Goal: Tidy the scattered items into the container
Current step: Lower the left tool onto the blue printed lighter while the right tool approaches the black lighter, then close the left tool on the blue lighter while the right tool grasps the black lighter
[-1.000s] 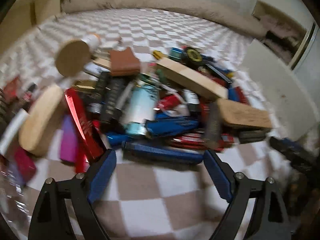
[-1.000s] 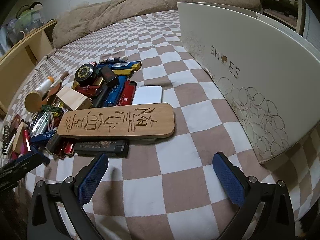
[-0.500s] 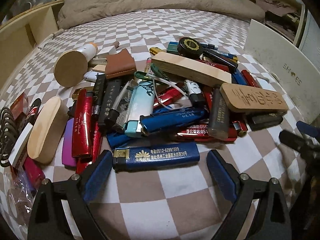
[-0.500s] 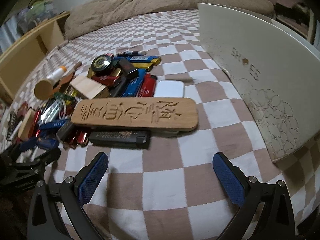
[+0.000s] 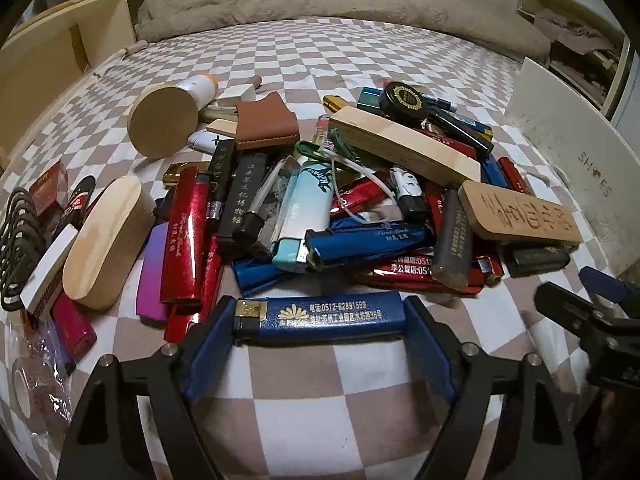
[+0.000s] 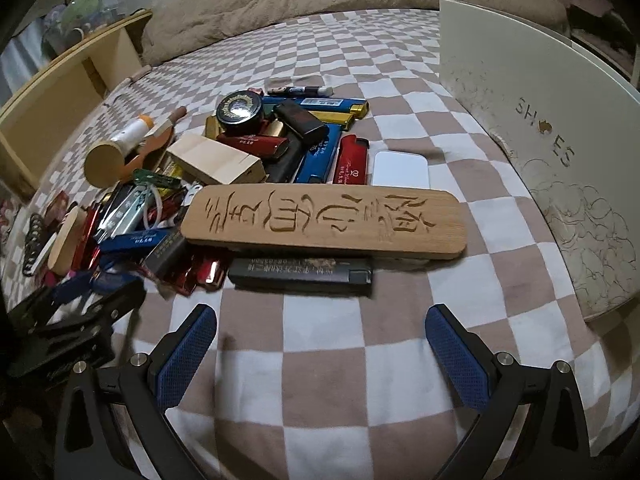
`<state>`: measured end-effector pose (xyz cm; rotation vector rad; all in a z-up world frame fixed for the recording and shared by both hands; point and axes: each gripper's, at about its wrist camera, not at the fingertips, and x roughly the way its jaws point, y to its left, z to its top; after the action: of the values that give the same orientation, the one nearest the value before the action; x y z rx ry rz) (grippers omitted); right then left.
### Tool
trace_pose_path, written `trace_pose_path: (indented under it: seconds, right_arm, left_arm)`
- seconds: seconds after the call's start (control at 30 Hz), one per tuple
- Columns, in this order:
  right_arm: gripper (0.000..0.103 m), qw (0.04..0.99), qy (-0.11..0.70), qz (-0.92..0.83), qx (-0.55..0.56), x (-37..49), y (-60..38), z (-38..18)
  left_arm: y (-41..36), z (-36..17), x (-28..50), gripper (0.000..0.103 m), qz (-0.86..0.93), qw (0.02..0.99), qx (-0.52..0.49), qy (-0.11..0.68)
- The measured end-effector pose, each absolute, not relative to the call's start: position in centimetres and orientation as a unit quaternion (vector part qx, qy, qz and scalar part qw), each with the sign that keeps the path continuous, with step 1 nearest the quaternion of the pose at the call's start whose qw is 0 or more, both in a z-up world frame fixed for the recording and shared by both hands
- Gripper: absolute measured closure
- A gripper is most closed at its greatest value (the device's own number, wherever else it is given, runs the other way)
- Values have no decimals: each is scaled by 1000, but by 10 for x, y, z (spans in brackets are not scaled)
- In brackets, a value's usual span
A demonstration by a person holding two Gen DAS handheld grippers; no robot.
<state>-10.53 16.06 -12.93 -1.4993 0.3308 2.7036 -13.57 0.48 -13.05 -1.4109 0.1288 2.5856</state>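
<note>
Checked bedsheet [image 5: 320, 392] underneath — rumpled beige blanket [image 5: 320, 0] at far end, wooden shelf [image 6: 60, 92] left.

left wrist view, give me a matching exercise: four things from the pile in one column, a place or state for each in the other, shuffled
Things
1. blue lighter with gold flower print
2. carved wooden plaque
3. black round tin
4. white shoe box

Places or states
A. stands at the right edge of the bed
B. lies between the left gripper's closing pads
C. rests on top of the pile's right end
D. sits at the far side of the pile

Pairs: 1-B, 2-C, 3-D, 4-A
</note>
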Motion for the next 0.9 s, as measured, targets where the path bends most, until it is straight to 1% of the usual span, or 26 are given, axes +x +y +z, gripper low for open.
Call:
trace_pose_path:
  seconds: [0.27, 0.4, 0.5, 0.57, 0.63, 0.67, 0.9]
  right_arm:
    - [0, 46, 90, 875, -473, -118, 150, -135]
    - [0, 58, 105, 876, -468, -121, 150, -135]
    - [0, 61, 92, 878, -466, -124, 147, -136]
    - [13, 70, 73, 881, -461, -123, 145, -137]
    - [16, 78, 53, 886, -455, -122, 143, -138]
    - [20, 76, 47, 887, -453, -120, 142, -138]
    - [22, 52, 31, 888, -456, -104, 141, -135]
  left_arm:
    - [2, -128, -133, 20, 872, 98, -479, 38]
    - [2, -128, -133, 20, 872, 98, -479, 38]
    - [3, -128, -133, 20, 872, 97, -479, 38]
    - [3, -127, -132, 20, 872, 97, -479, 40]
    - [3, -127, -132, 20, 872, 96, -479, 40]
    - [4, -127, -131, 20, 872, 96, -479, 41]
    - [7, -127, -126, 20, 872, 97, -478, 45]
